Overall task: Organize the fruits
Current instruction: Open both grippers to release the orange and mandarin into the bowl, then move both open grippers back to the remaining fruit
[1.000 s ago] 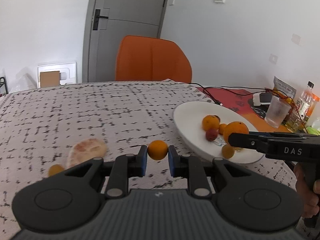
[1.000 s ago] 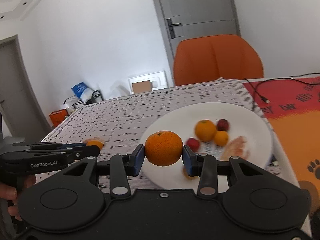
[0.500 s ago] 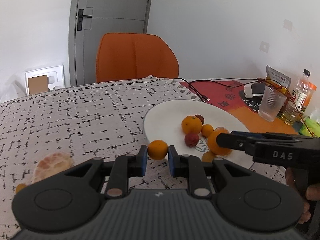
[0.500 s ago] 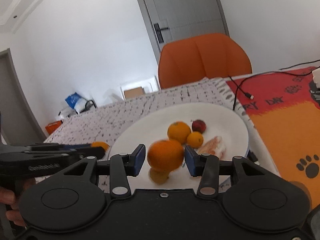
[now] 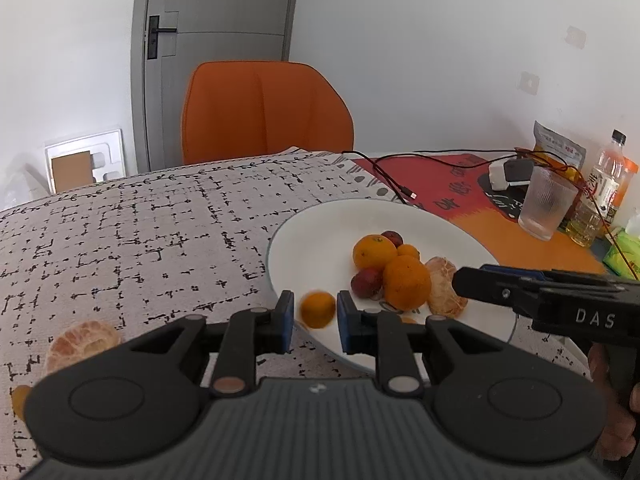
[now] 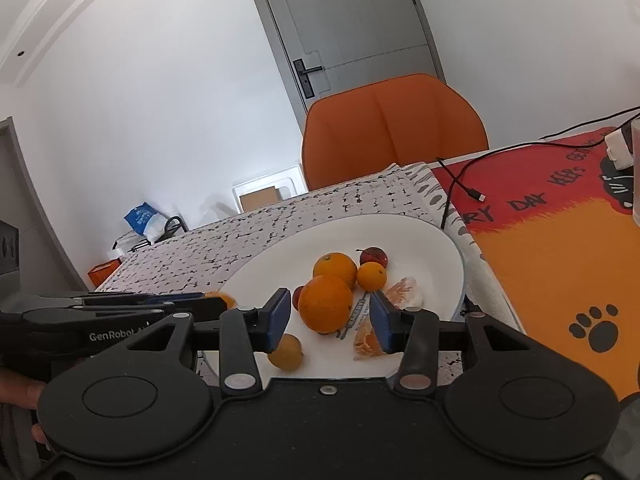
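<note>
A white plate point(image 5: 304, 248) holds two oranges, a small orange fruit, red fruits and peeled segments. My left gripper point(image 5: 313, 316) is open over the plate's near rim; a small orange fruit point(image 5: 318, 309), blurred, sits loose between its pads with gaps on both sides. My right gripper point(image 6: 326, 316) is open above the plate point(image 6: 432, 240); the large orange point(image 6: 326, 303) lies on the plate between its spread pads. A small yellow-orange fruit point(image 6: 285, 351) lies at the plate's near edge.
A peeled citrus point(image 5: 82, 342) and a small orange fruit point(image 5: 18, 400) lie on the patterned tablecloth at left. A glass point(image 5: 546, 208), bottles and cables stand on the orange mat at right. An orange chair point(image 5: 266, 112) stands behind the table.
My right gripper opened and let the large orange down onto the plate. My left gripper carried the small orange fruit right to the plate's rim and opened its pads.
</note>
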